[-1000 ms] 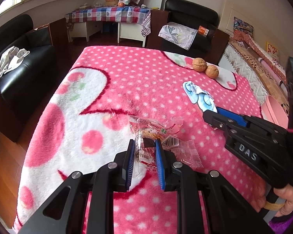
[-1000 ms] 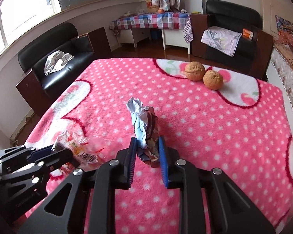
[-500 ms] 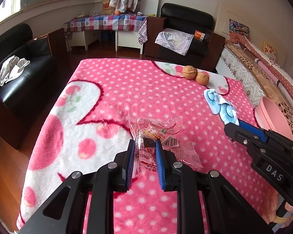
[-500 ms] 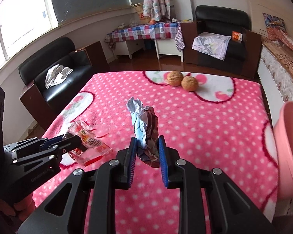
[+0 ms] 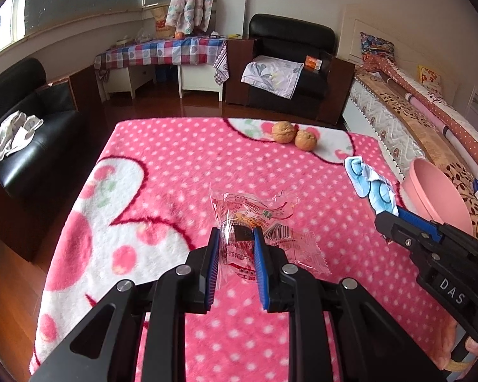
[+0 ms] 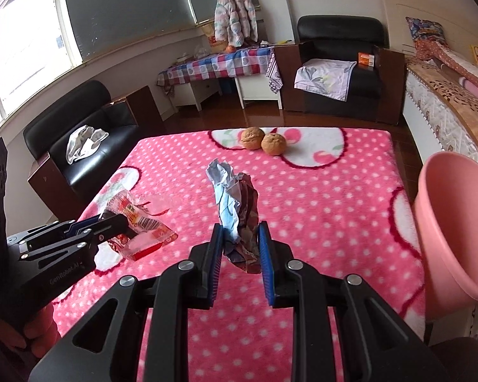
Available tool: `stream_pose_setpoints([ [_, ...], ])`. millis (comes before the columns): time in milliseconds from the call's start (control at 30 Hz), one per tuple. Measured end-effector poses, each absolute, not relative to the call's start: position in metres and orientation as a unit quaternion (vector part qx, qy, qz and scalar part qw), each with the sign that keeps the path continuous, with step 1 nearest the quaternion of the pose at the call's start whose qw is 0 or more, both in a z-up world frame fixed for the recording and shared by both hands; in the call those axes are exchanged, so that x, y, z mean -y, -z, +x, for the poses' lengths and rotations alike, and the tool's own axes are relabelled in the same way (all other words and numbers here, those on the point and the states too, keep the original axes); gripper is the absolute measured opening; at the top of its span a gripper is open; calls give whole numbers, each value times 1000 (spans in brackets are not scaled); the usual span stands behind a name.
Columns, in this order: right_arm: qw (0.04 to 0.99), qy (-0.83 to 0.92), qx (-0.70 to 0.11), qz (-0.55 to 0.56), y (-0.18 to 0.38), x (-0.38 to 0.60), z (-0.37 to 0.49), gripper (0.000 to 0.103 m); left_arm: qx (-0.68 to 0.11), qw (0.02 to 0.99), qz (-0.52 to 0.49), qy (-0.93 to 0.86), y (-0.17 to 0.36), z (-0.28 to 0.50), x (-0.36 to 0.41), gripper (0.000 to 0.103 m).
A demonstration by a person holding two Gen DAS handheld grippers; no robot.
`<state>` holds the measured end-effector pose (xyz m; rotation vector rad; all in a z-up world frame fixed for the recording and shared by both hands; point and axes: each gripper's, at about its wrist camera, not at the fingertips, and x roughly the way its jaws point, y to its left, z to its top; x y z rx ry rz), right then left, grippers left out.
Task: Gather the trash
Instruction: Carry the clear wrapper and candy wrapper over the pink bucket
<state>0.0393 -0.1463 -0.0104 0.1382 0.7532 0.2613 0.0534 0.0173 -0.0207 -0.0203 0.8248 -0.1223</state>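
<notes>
My left gripper [image 5: 236,238] is shut on a clear plastic snack wrapper [image 5: 255,219] with red print and a barcode, lifted above the pink dotted blanket [image 5: 181,165]. The same wrapper [image 6: 137,222] hangs from the left gripper [image 6: 111,222] in the right wrist view. My right gripper [image 6: 240,234] is shut on a crumpled blue-white and brown wrapper [image 6: 234,203] that stands up between its pads. That crumpled wrapper [image 5: 368,184] also shows at the right of the left wrist view, held by the right gripper [image 5: 388,216]. A pink bin [image 6: 455,222] stands by the table's right edge.
Two walnuts [image 5: 293,133] lie at the far end of the blanket. The pink bin [image 5: 436,194] sits between table and bed. Black sofa on the left, black armchair and a checked-cloth table at the back, wooden floor around.
Both grippers have risen and drawn back with their wrappers still held. The right gripper has shifted right, and the pink bin has come into view beside it.
</notes>
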Motion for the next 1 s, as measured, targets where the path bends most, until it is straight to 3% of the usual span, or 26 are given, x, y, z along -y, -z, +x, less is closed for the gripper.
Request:
stream_pose_setpoints([
  [1000, 932, -119, -332, 86, -8, 172, 12, 23, -374, 926, 16, 47, 4, 55, 16, 19],
])
